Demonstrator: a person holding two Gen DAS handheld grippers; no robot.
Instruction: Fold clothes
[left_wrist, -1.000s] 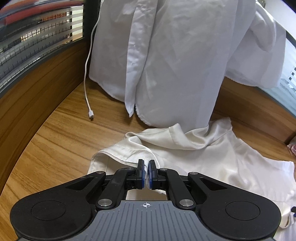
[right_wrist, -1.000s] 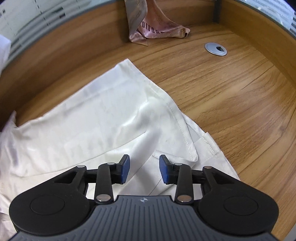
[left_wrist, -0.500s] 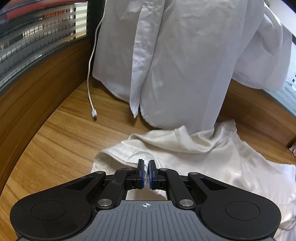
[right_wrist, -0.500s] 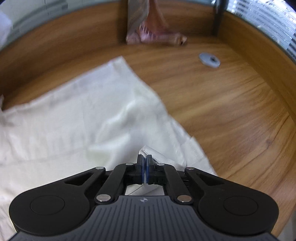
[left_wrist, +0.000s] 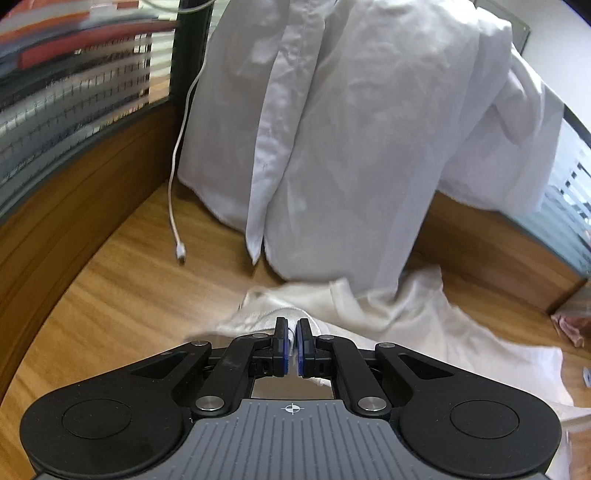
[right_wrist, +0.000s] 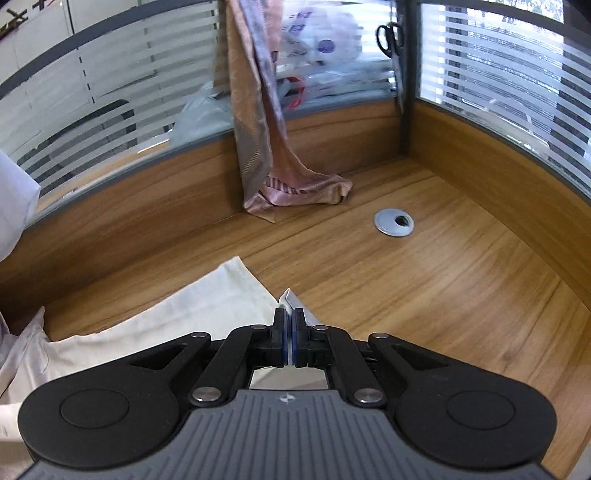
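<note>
A cream satin garment (left_wrist: 424, 325) lies crumpled on the wooden desk (left_wrist: 122, 295). My left gripper (left_wrist: 291, 334) is shut on a bunched edge of it, lifted a little off the desk. In the right wrist view the same cream garment (right_wrist: 177, 321) spreads to the lower left. My right gripper (right_wrist: 288, 325) is shut on a corner of it, and a small point of cloth sticks up past the fingertips. The cloth under both gripper bodies is hidden.
White shirts (left_wrist: 351, 140) hang at the back of the desk, with a white charging cable (left_wrist: 175, 206) dangling beside them. A pink patterned cloth (right_wrist: 280, 162) hangs in the far corner. A grey cable grommet (right_wrist: 393, 221) sits in the desk. Wooden walls and blinds surround the desk.
My right gripper closed on the garment's corner and rose with it, tilting up toward the corner of the desk. My left gripper kept its hold and lifted slightly.
</note>
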